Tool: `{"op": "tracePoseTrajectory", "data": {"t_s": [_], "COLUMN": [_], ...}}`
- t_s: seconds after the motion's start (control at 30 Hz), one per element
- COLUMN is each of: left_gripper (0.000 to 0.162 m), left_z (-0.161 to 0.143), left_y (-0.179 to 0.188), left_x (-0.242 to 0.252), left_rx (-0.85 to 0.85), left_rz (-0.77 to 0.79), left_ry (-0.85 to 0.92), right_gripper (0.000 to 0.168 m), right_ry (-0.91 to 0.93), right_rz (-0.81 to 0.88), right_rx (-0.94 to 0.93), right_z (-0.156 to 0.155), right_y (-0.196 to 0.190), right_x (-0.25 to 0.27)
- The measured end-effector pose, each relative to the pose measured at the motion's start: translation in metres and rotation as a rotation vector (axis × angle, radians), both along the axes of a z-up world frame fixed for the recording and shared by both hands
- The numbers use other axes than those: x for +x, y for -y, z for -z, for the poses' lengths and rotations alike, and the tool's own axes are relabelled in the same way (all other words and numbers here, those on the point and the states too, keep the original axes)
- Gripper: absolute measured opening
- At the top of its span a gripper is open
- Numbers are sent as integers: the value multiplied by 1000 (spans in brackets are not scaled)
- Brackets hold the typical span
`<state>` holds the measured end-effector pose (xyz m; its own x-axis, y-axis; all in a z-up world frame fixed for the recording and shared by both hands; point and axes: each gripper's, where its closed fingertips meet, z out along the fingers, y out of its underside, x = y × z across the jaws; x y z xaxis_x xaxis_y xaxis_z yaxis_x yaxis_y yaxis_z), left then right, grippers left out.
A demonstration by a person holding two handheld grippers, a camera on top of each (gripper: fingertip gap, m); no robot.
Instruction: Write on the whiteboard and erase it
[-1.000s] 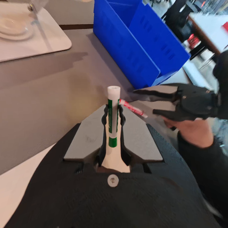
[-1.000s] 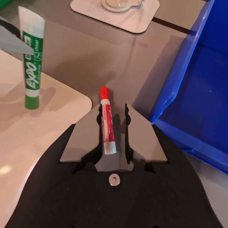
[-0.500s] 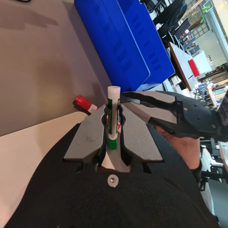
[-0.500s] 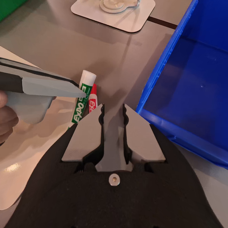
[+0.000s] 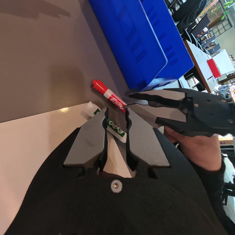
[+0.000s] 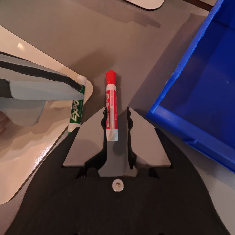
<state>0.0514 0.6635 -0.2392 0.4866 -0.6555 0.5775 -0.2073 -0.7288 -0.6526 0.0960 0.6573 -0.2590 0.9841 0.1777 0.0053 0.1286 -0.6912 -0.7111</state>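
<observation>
A green marker (image 5: 115,129) lies flat on the corner of the white whiteboard (image 5: 31,139), crossing under my left gripper (image 5: 116,111), which is open and not gripping it. A red-capped marker (image 6: 111,101) lies on the grey table just off the whiteboard's corner (image 6: 25,152). My right gripper (image 6: 116,110) is open, with the red marker's rear half between its fingers, close to the left one. In the right wrist view the green marker (image 6: 76,114) shows under the left gripper's fingers (image 6: 44,89). The red marker (image 5: 108,94) and right gripper (image 5: 139,101) also show in the left wrist view.
A large blue bin (image 6: 203,89) stands on the table close to the right of the markers; it also shows in the left wrist view (image 5: 133,44). A second white board (image 6: 146,3) lies at the far side. A person's hand (image 5: 190,146) holds the right gripper. The left gripper's tips are roughly 5 centimeters from the right gripper's.
The left gripper tilted the green marker down onto the whiteboard corner and opened, letting it go. The right gripper stayed open and moved over the red marker.
</observation>
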Motion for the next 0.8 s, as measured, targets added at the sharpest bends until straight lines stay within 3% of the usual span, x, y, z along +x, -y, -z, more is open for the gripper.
{"op": "tracePoseTrajectory", "data": {"t_s": [0.3, 0.47, 0.63, 0.8], "left_gripper": [24, 25, 25, 25], "left_z": [-19, -19, -19, -12], "left_y": [-14, -21, -29, -26], "left_x": [-37, -66, -94, -115], "left_rx": [215, 313, 341, 350], "left_rz": [54, 98, 101, 138], "left_ry": [-79, -150, -163, -188], "right_gripper": [29, 24, 32, 15], "right_ry": [-26, -121, 44, 69], "right_rz": [-27, -292, -386, -408], "right_rx": [7, 39, -9, -24], "right_z": [-2, -12, 8, 14], "right_y": [2, 14, 16, 7], "right_x": [-5, -53, -64, -72]}}
